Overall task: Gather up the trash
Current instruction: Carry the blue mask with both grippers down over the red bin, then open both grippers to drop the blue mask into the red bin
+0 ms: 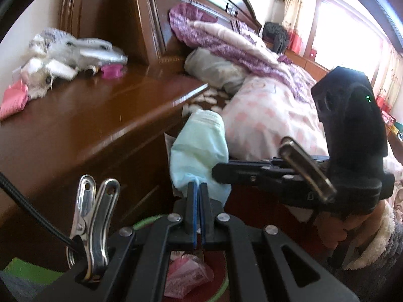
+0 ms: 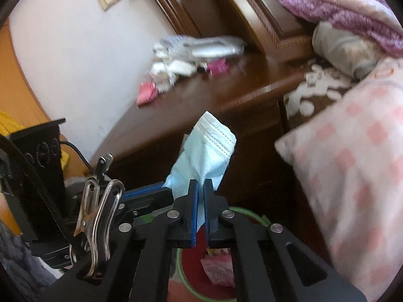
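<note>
In the left wrist view, the left claw (image 1: 199,188) stands with its jaws pressed together on a corner of a pale blue face mask (image 1: 199,151), which rises crumpled in front of it. The right claw (image 1: 219,173) reaches in from the right and meets the same mask at its lower edge; how its jaws stand cannot be told from this side. A hand (image 1: 352,226) in a fleecy sleeve holds that tool. Below the claws lies a bin (image 1: 221,289) with a green rim, and a pink wrapper (image 1: 186,276) rests inside it. To the left runs a brown wooden tabletop (image 1: 88,120) carrying a blurred heap of white and pink things (image 1: 63,58) at its far end. A bed (image 1: 264,115) with a pink checked cover sits to the right.

In the right wrist view, the right claw (image 2: 200,191) pinches the mask (image 2: 206,151) between its blue-edged jaws, the cloth standing up above them over the green-rimmed bin (image 2: 252,214). The left claw (image 2: 166,193) comes in from the left and touches the mask's lower left corner. The tabletop (image 2: 214,93) lies behind, the bed (image 2: 352,163) to the right.
</note>
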The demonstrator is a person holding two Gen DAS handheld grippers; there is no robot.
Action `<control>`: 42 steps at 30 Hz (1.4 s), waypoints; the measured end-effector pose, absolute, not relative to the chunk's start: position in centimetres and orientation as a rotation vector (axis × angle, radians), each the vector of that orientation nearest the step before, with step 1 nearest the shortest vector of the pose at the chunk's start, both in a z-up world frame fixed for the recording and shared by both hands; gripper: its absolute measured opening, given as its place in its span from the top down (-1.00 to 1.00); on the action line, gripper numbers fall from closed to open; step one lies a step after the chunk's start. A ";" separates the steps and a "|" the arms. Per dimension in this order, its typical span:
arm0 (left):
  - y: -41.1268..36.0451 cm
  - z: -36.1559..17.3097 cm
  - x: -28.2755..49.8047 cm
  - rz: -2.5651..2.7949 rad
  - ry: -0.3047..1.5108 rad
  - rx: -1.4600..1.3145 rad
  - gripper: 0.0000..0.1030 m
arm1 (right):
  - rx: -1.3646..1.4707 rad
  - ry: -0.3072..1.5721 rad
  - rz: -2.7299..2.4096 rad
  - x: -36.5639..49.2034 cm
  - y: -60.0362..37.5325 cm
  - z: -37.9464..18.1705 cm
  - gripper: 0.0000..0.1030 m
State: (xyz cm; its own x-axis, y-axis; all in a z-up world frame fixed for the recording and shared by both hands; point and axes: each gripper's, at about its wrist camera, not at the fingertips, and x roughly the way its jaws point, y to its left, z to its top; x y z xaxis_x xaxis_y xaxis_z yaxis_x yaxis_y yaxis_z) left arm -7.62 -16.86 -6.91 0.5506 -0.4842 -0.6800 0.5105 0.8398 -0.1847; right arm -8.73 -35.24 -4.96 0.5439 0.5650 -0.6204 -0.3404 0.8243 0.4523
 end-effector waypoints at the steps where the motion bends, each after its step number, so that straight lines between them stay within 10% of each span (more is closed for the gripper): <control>1: -16.8 -7.4 -7.7 -0.586 0.809 0.037 0.97 | 0.291 0.851 0.546 -8.7 -35.1 -5.3 0.92; 36: -17.5 -24.0 -5.7 -0.427 1.231 0.121 0.96 | 0.158 1.419 0.493 -8.9 -31.4 -24.2 0.85; 42: -15.1 -23.4 -4.4 -0.404 1.233 0.030 0.11 | 0.146 1.396 0.423 -7.6 -32.4 -23.7 0.15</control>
State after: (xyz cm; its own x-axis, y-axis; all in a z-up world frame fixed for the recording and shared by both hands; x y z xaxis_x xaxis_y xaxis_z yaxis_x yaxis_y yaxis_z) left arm -4.43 -15.10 -23.35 0.2702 -0.2843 -0.9199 0.3161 0.9287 -0.1941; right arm -7.57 -32.38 -23.74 0.1137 0.3716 -0.9214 -0.2018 0.9167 0.3448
